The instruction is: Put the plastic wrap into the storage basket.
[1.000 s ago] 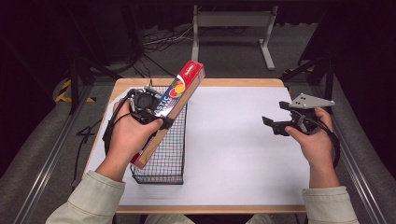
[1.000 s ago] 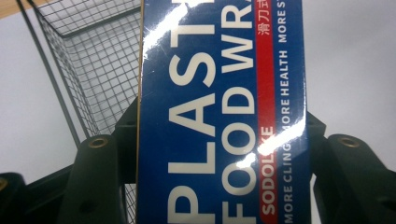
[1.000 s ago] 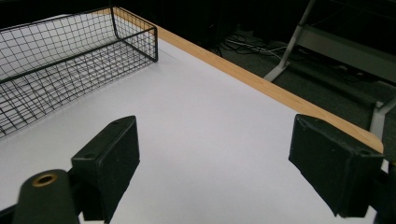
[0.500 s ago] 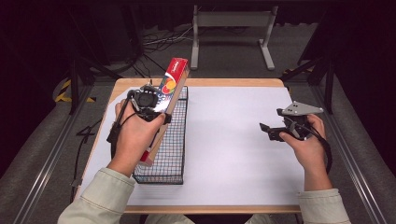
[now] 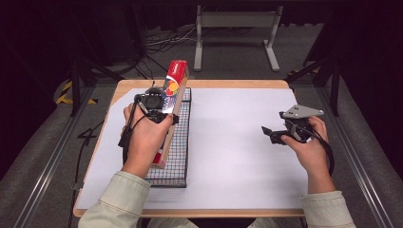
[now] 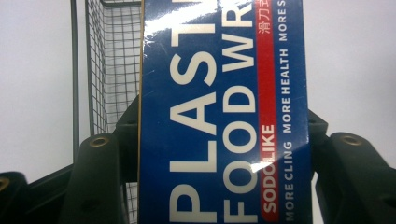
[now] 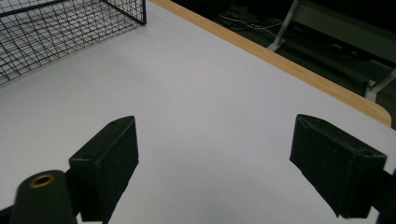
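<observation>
A long blue and red box of plastic food wrap [image 5: 175,83] hangs lengthwise over a black wire basket [image 5: 179,156] at the table's left, its far end raised. My left gripper [image 5: 164,113] is shut across the box's middle. In the left gripper view the box [image 6: 224,70] runs up between both jaws, with the basket [image 6: 112,70] behind it. My right gripper [image 5: 267,133] is held over the white table at the right, pointing left, open with nothing in it. In the right gripper view its jaws [image 7: 219,149] stand wide apart over bare table.
A white sheet [image 5: 228,142] covers the wooden table, whose far edge [image 7: 289,70] shows as a tan strip. The basket's corner [image 7: 56,28] lies far off the right gripper. A metal stand [image 5: 235,21] and cables sit on the floor beyond.
The left hand has swung the box from a slant across the basket to nearly in line with it, and a little lower. The right hand has sunk toward the table.
</observation>
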Available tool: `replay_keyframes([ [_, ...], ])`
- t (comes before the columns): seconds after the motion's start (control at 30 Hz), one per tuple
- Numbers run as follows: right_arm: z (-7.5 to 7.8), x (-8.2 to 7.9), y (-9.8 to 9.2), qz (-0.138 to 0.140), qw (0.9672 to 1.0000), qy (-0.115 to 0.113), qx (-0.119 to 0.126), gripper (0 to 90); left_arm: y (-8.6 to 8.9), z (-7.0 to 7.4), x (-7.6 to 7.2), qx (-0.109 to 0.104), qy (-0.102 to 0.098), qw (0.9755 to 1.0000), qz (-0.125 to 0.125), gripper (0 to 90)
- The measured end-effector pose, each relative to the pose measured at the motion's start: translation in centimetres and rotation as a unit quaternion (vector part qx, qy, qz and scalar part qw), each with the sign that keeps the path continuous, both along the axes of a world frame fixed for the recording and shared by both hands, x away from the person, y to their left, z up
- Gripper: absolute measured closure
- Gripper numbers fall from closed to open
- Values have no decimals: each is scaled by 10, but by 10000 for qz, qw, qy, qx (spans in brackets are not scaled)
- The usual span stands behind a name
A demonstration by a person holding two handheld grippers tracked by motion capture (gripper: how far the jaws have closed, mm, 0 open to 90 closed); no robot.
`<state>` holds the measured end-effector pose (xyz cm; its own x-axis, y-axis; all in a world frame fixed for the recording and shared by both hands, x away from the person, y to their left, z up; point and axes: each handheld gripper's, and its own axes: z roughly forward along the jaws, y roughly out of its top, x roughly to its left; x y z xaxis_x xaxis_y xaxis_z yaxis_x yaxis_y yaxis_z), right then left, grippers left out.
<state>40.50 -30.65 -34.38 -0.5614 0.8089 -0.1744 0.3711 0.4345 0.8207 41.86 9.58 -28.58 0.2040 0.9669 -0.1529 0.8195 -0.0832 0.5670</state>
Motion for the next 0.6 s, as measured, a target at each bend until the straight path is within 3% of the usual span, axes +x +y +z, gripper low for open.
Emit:
replay_keyframes([
  [0.27, 1, -1, 1, 61, 10000, -51, 34, 155, -5, -13, 6, -41, 105, 9996, 266, 403],
  [0.4, 1, -1, 2, 55, 10000, -47, 21, 155, -8, -19, 9, 134, 35, 9989, 447, 403],
  [0.53, -1, 0, 3, 57, 10000, -31, 6, 155, -8, -23, 10, -45, 59, 9989, 466, 402],
  [0.6, -2, 0, 3, 66, 10000, -26, 0, 155, -8, -27, 11, 43, 61, 9989, 463, 402],
])
